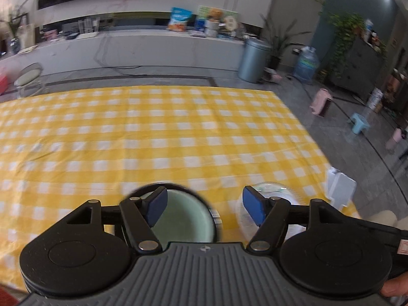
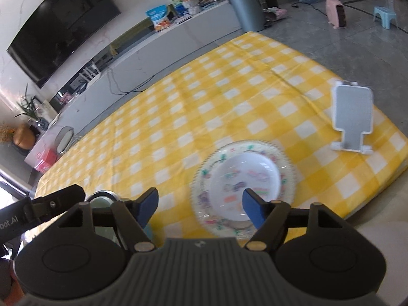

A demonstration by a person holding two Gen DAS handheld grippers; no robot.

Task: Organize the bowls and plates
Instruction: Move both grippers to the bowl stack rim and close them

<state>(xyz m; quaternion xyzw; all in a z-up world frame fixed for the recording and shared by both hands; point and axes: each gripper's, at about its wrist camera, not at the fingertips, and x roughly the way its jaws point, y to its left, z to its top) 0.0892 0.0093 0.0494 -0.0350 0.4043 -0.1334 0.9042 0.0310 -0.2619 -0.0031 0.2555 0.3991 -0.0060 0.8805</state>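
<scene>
A pale green bowl [image 1: 183, 221] with a dark rim sits on the yellow checked tablecloth [image 1: 163, 137] just under my left gripper [image 1: 204, 205], which is open and empty above it. A patterned plate [image 2: 204, 196] carries a white bowl [image 2: 244, 178] with coloured prints inside. My right gripper [image 2: 200, 205] is open and empty, its right finger over the white bowl's near side. The plate stack shows blurred at the right in the left wrist view [image 1: 275, 199]. The green bowl's edge [image 2: 102, 199] shows at the left in the right wrist view, under the left gripper's body.
A white phone stand [image 2: 353, 117] stands near the table's right edge [image 2: 377, 183]; it also shows in the left wrist view [image 1: 340, 186]. A long TV cabinet, a grey bin [image 1: 252, 60], a water jug and small stools lie beyond the table.
</scene>
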